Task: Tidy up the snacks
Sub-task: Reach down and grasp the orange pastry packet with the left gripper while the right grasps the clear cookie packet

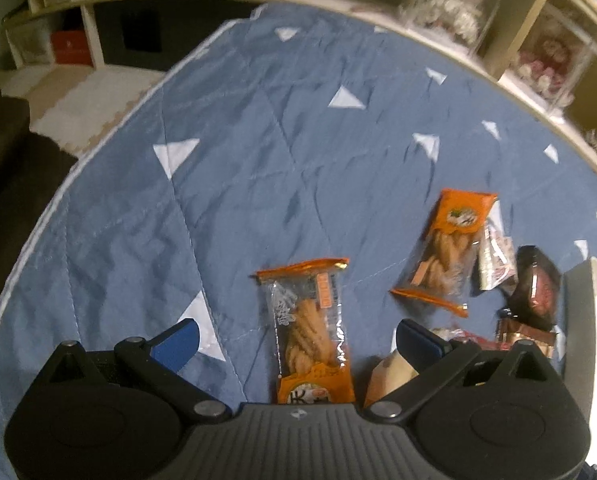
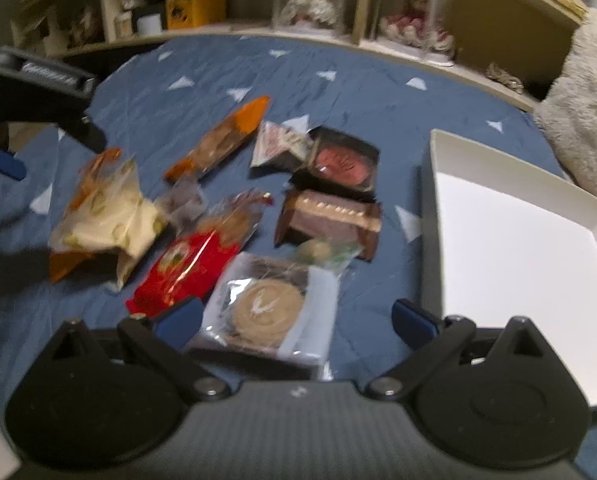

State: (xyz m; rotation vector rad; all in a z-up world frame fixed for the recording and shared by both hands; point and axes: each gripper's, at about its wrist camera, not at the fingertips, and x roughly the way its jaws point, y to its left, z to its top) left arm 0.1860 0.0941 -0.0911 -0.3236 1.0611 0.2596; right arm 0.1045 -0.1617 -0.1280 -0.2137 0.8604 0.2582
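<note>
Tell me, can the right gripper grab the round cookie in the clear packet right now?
Probably yes. The right gripper is open, and the round cookie packet lies flat on the blue quilt right between its fingers. Nothing sits on top of it, though the red packet lies close beside it.

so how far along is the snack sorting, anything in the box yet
Nothing looks done: the shallow white cardboard box shows empty. In hand: nothing, though the open right hand-held gripper straddles the clear-wrapped round biscuit, and the open left hand-held gripper the orange-ended twisted-pastry packet. All snacks remain on the blue quilted cloth.
</note>
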